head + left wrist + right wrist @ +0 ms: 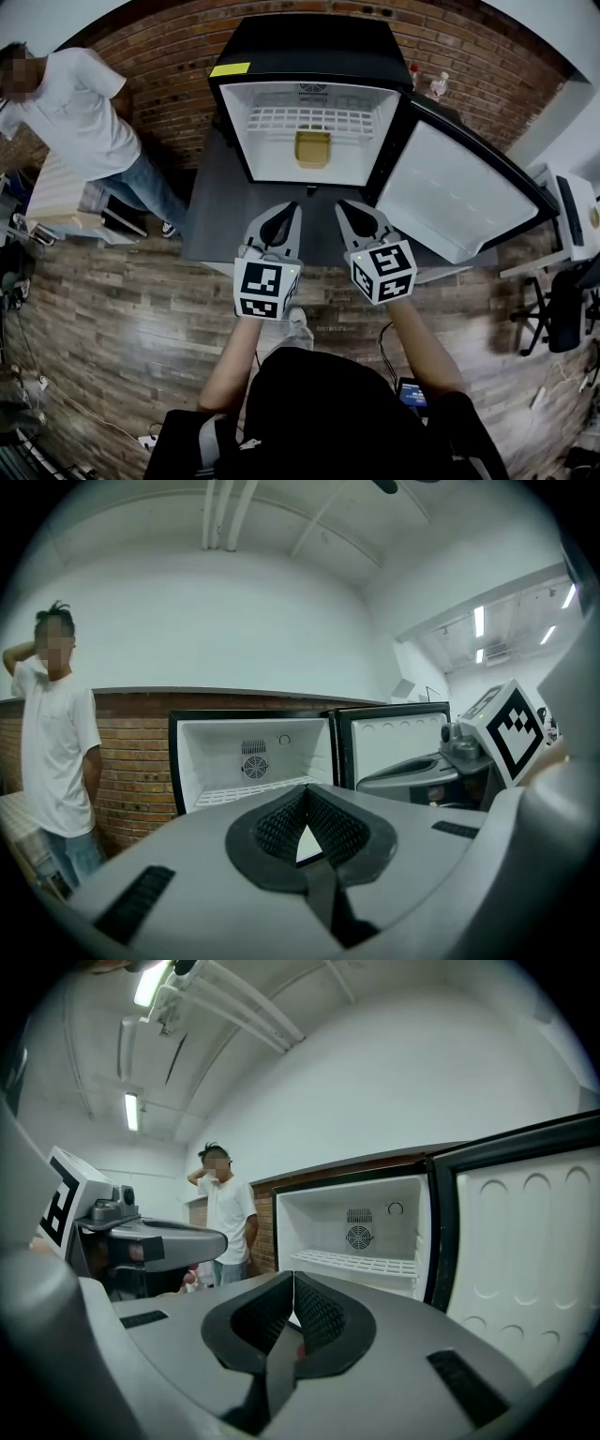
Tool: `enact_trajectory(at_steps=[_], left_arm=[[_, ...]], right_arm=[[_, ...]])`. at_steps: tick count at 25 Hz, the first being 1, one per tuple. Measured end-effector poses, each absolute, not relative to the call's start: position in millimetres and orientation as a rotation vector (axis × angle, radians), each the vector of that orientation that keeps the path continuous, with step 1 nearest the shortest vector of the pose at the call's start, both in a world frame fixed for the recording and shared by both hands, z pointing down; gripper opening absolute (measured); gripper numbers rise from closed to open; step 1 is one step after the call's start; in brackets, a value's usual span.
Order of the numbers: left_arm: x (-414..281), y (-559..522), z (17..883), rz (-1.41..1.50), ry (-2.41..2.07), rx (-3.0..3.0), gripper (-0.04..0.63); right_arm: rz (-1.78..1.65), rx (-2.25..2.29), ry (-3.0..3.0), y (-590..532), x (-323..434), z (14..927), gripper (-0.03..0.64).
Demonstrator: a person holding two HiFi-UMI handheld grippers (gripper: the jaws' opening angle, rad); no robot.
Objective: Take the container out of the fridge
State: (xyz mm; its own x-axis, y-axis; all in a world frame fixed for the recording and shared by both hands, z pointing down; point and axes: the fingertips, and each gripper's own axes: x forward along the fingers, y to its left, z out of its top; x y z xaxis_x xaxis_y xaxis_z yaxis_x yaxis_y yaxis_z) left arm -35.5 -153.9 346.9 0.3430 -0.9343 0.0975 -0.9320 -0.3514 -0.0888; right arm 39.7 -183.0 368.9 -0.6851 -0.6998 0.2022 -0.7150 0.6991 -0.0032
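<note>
small mustard-yellow plastic container [312, 148] sits mid-back inside the open black mini fridge w/ white lining [281, 47], under the fridge's white wire shelf [272, 119]. left gripper [287, 210] & right gripper [349, 208] hover just outside the fridge mouth, jaws pressed together, nothing held. container lies straight ahead btwn them, approx equally near both.

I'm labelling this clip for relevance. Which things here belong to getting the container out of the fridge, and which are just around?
Job in hand:
- yellow container, under the wire shelf
- open fridge and its door
- left tongs and right tongs, both shut and empty

Just around:
- bystander in a white shirt
- bottles on the fridge top
- office chair
</note>
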Motion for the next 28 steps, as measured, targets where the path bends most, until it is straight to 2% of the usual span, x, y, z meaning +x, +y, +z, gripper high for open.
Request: enact_trajectory(at_steps=[11, 28], left_arm=[[-82, -235, 371, -0.186, 1.784, -2.669, 0.014], [-98, -289, 427, -0.303, 1.73, -2.788, 0.014]], right_arm=[[0.175, 1.182, -2.656, -265, 1, 389, 0.041], [0.223, 1.214, -2.564, -320, -4, 428, 0.041]])
